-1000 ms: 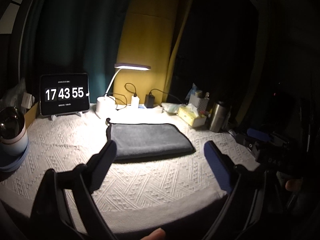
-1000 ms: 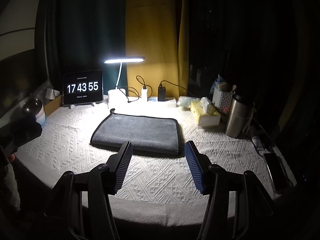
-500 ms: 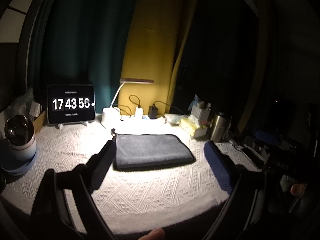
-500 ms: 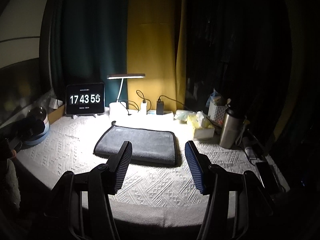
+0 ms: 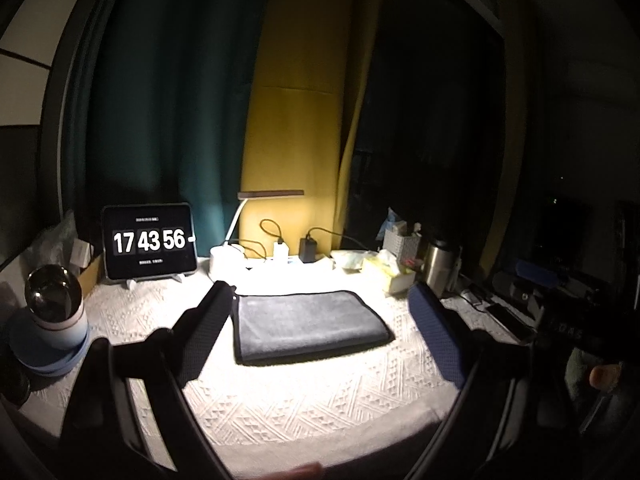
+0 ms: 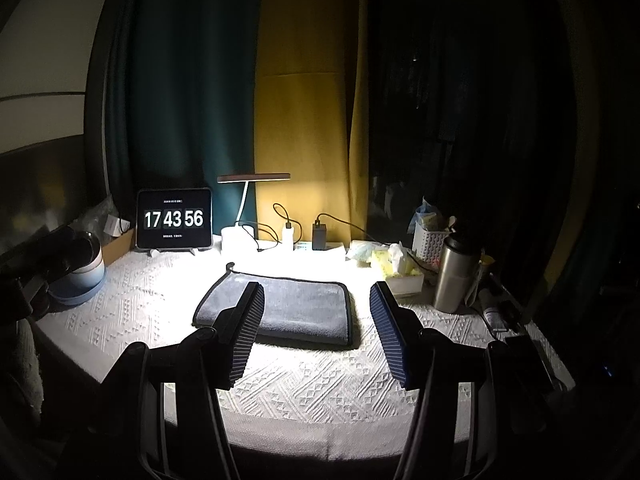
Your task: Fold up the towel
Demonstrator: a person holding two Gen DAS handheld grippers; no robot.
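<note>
Both my grippers have pulled back and up over the last second: left gripper [image 5: 320,332] and right gripper [image 6: 316,328] hang spread apart, empty. Meanwhile the grey towel [image 6: 296,308] lies folded flat on the white tablecloth [image 6: 320,380] under the desk lamp [image 6: 254,178], so I judge the folding finished.

Towel [image 5: 308,326]: dark grey, black edging. Tablecloth [image 6: 320,384]: white, raised diamond-and-zigzag weave. Curtains: teal [image 6: 192,92] and mustard yellow [image 6: 304,120]. Clock display [image 6: 174,219]: black, white digits. Lamp [image 6: 236,236]: white. Tissue box [image 6: 396,268]: pale yellow. Flask [image 6: 456,276]: silver steel. Gripper pads [image 6: 248,336]: blue, ribbed.
</note>
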